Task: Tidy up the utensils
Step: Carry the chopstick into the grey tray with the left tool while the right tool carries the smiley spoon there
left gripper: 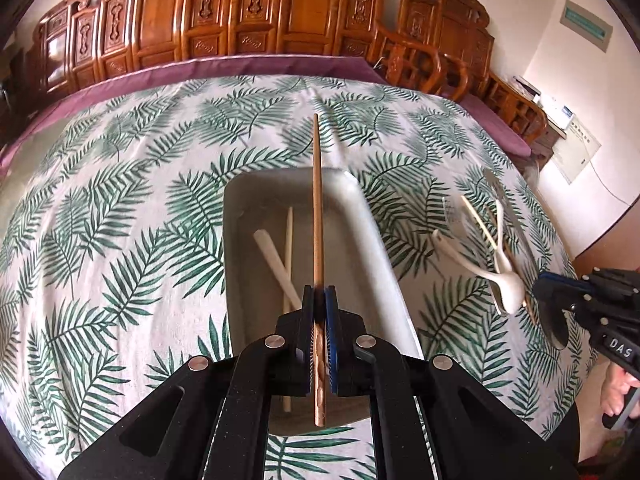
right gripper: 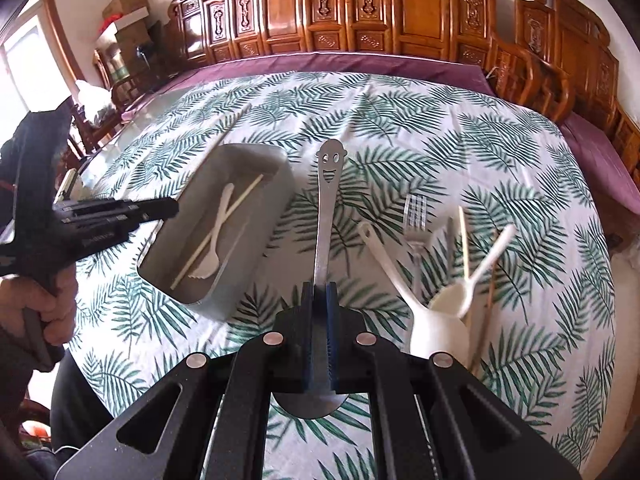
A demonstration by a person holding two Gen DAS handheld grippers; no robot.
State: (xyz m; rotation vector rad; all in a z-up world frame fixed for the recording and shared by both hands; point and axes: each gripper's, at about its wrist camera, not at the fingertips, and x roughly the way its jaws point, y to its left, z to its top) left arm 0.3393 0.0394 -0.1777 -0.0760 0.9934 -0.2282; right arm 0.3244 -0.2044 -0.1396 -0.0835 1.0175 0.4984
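The left gripper [left gripper: 319, 300] has its jaws closed tight on a brown wooden chopstick [left gripper: 317, 216], held over the grey tray [left gripper: 384, 240] where a pale chopstick [left gripper: 288, 248] and a white plastic fork [right gripper: 212, 240] lie crossed. The right gripper [right gripper: 320, 300] has its jaws clamped on the handle of a steel spoon [right gripper: 326, 208] with a smiling face cut into its far end, held above the leaf-print cloth [right gripper: 400, 128] on the bench, just right of the tray. Further right on the cloth lie white spoons [right gripper: 440, 320], a clear fork [right gripper: 416, 216] and more chopsticks [right gripper: 464, 240] in a loose pile
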